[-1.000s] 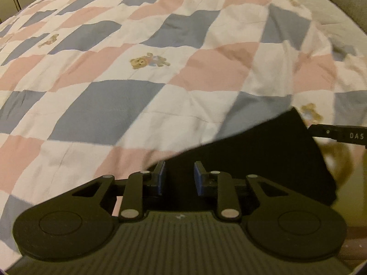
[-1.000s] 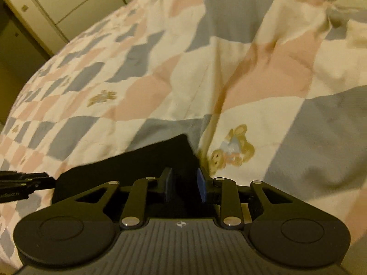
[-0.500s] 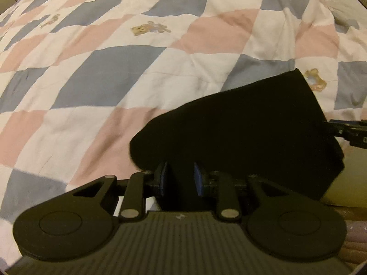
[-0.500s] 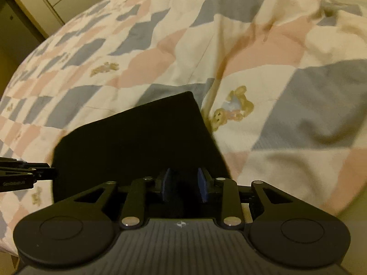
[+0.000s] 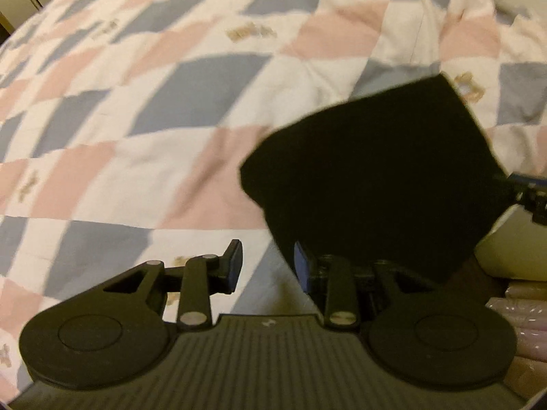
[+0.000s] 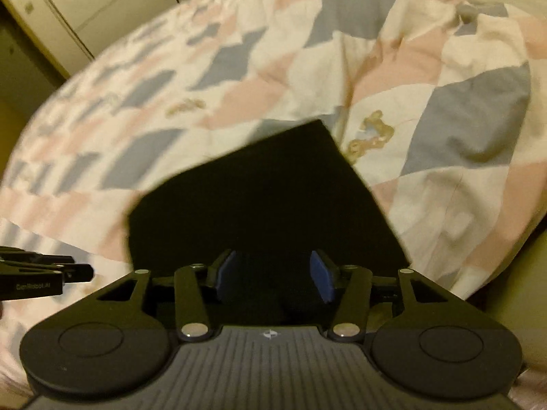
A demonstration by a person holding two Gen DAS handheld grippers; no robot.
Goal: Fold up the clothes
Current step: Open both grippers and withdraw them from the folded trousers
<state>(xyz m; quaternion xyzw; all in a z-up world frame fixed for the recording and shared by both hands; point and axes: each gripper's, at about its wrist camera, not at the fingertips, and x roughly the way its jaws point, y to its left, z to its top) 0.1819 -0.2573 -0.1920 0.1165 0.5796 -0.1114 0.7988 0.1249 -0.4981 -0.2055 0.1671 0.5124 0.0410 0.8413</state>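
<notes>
A folded black garment (image 5: pixel 376 177) lies flat on the bed, on the checked quilt (image 5: pixel 143 109), at the near edge of the bed close to its right-hand corner; in the right wrist view the same black garment (image 6: pixel 259 201) shows as a rough rectangle with one corner beside a printed teddy bear (image 6: pixel 371 135). Both frames are motion-blurred, so the exact fabric and type of clothing cannot be told.

The left tool (image 5: pixel 267 263) has its fingers apart with nothing between them; its left pad sits over the quilt and its right pad at the garment's near-left edge. The right tool (image 6: pixel 271 273) is also spread wide, its blue pads (image 6: pixel 319 275) standing to either side of the garment's near edge, seemingly just above the cloth rather than pinching it.

Pale cupboard doors (image 6: pixel 89 3) stand beyond the far left side of the bed.
</notes>
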